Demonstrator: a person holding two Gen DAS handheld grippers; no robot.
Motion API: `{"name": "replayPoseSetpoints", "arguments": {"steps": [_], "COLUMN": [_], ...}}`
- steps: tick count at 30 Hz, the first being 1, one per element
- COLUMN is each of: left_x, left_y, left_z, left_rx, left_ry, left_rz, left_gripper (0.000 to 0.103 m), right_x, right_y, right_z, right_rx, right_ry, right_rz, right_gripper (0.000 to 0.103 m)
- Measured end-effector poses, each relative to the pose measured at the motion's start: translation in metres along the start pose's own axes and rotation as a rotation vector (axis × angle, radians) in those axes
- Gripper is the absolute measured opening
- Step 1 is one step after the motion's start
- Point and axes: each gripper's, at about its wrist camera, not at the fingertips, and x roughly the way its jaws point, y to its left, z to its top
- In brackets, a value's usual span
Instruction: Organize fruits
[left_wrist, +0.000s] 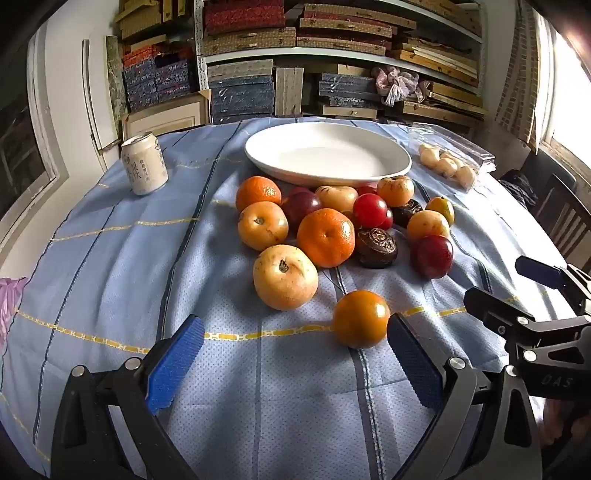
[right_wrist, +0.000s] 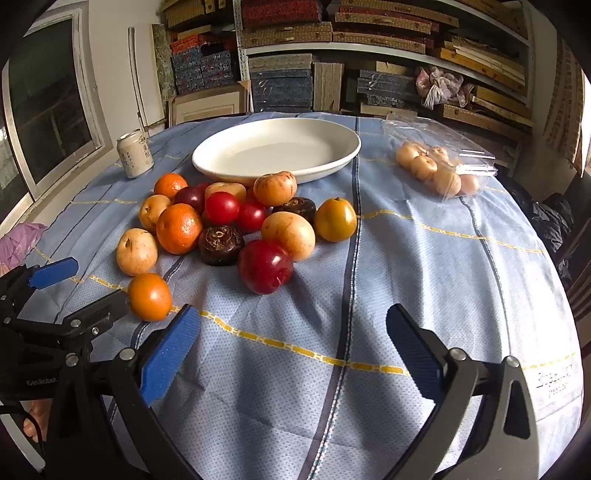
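The left gripper (left_wrist: 295, 363) has its two jaws spread wide, and nothing is between the ribbed blue pads (left_wrist: 176, 363). The right gripper (right_wrist: 293, 356) is released in the same way, with only cloth under it. Both point down at a slant over the table.

The fruits lie in a loose heap on a light blue tablecloth (right_wrist: 424, 280), which is a dotted woven fabric with dark blue stripes and thin yellow lines. The heap is just in front of a white oval plate (left_wrist: 399, 157), smooth and glossy, with nothing on it. In the heap there are two oranges with pitted skin (left_wrist: 325, 237), some pale yellow round fruits with small dry stems (left_wrist: 285, 277), shiny red plums (right_wrist: 266, 266), and dark brown fruits with a wrinkled, patterned top (left_wrist: 376, 247). One smooth orange-yellow fruit (left_wrist: 361, 319) lies apart from the heap, just beside the right finger of the left gripper.

A white drink can (left_wrist: 144, 163) stands upright at the far left side of the cloth. On the far right side, a clear plastic box (right_wrist: 443, 162) holds more pale round fruits. Behind the table, shelves (right_wrist: 369, 44) are full of flat patterned boxes.
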Motion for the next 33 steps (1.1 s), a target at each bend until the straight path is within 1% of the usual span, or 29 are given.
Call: {"name": "replayPoseSetpoints", "arguments": {"steps": [2, 3, 12, 13, 33], "left_x": [0.001, -0.001, -0.009, -0.004, -0.001], "left_y": [0.0, 0.002, 0.002, 0.0, 0.001], "left_z": [0.001, 0.0, 0.004, 0.0, 0.0], "left_rx": [-0.01, -0.01, -0.004, -0.003, -0.009], "left_ry": [0.004, -0.015, -0.017, -0.015, -0.008], "left_rz": [-0.002, -0.015, -0.026, -0.027, -0.039], "left_gripper": [0.1, 0.1, 0.1, 0.1, 0.1], "right_x": [0.0, -0.001, -0.001, -0.001, -0.001], "right_y": [0.001, 0.001, 0.001, 0.001, -0.001], "right_z": [0.0, 0.0, 0.0, 0.0, 0.001], "right_rx": [-0.002, -0.003, -0.006, -0.005, -0.005], "right_ry": [-0.001, -0.001, -0.005, -0.005, -0.007], "right_rz": [-0.003, -0.003, -0.005, -0.006, -0.005], "right_gripper": [0.099, 0.099, 0.099, 0.099, 0.099]}}
